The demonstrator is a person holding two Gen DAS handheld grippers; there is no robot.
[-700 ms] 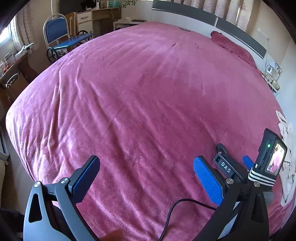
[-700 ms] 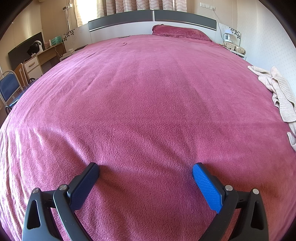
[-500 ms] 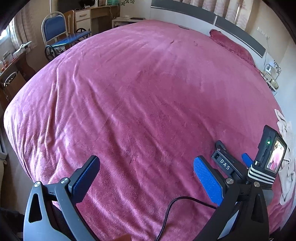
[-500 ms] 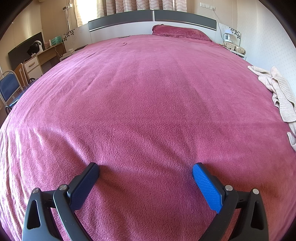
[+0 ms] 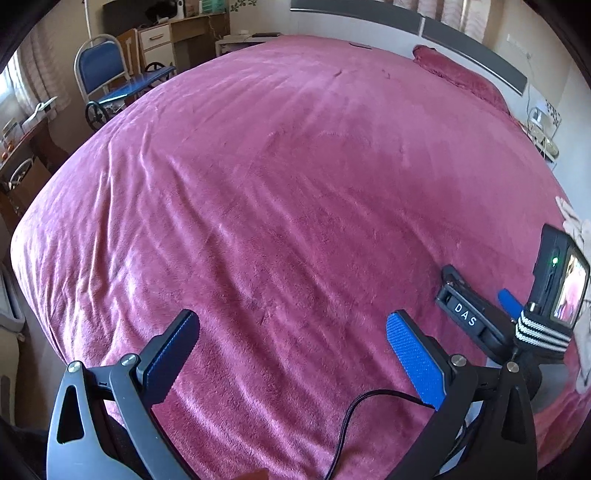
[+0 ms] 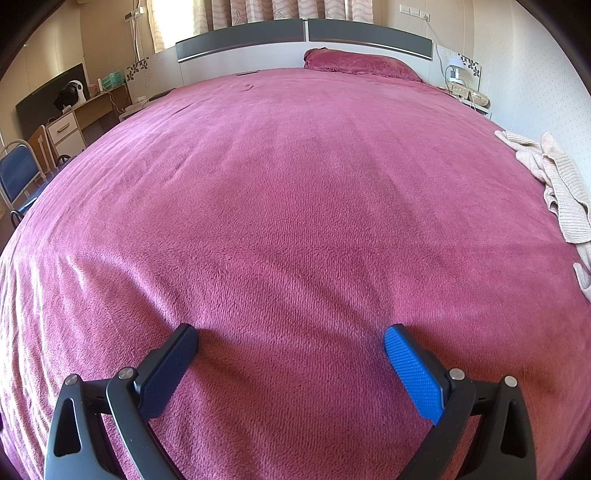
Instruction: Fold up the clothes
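Hovering over a wide bed [image 6: 295,206] covered in a magenta fleece blanket, both tongs stand spread wide with nothing between their pads. The left tongs [image 5: 291,354] point down at the near part of the blanket, which is creased in long ripples toward the bed's left edge. The right tongs [image 6: 291,369] hang over smoother fleece; in the left wrist view the right tongs [image 5: 480,314] show just beside the left ones, carrying a small lit screen [image 5: 569,291].

The clothes to fold are a pale beige knit garment [image 6: 557,184], lying crumpled at the bed's right edge, well apart from both tongs. A strip of it [image 5: 576,225] peeks out behind the screen in the left wrist view.

No container holds anything that can be made out. The whole middle of the bed is bare blanket, open room from the near edge up to a matching pillow [image 6: 362,64] against the grey headboard [image 6: 303,33]. Off the left edge stand a blue chair [image 5: 99,70] and a desk with drawers [image 5: 162,40]; a small stand [image 6: 465,92] sits off the far right corner.
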